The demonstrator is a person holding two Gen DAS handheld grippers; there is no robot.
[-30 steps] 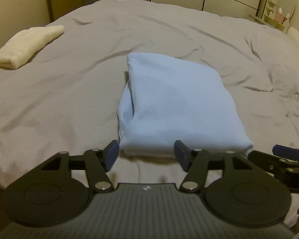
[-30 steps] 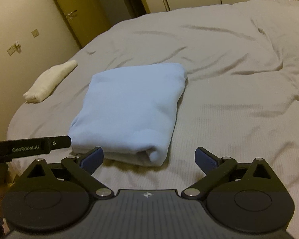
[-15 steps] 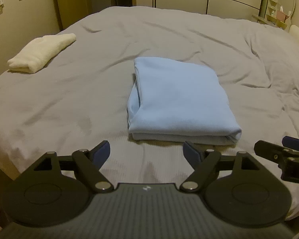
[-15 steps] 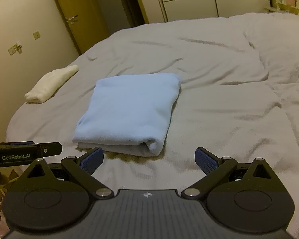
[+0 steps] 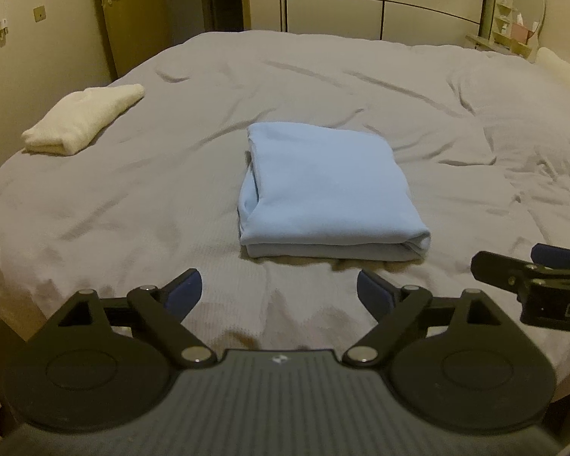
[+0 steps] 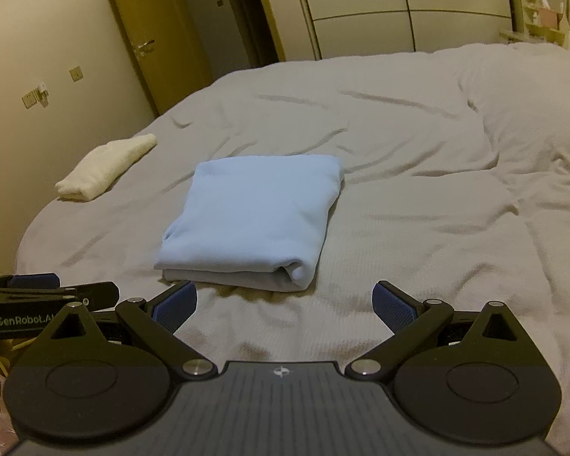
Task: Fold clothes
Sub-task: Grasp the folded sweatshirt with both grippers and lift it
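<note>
I am viewing a folded light-blue garment [image 5: 328, 193] lying flat mid-bed on the grey bedspread [image 5: 133, 197], touching neither tool. My left gripper [image 5: 279, 292] is hovering short of its near edge, jaws spread wide, holding nothing. My right gripper [image 6: 285, 304] is likewise gaping and empty. A folded cream towel [image 5: 83, 123] is resting well apart to the left. Only the left view is showing the mirror shelf [image 5: 520, 26]; only the right is showing the open doorway [image 6: 212, 26].
</note>
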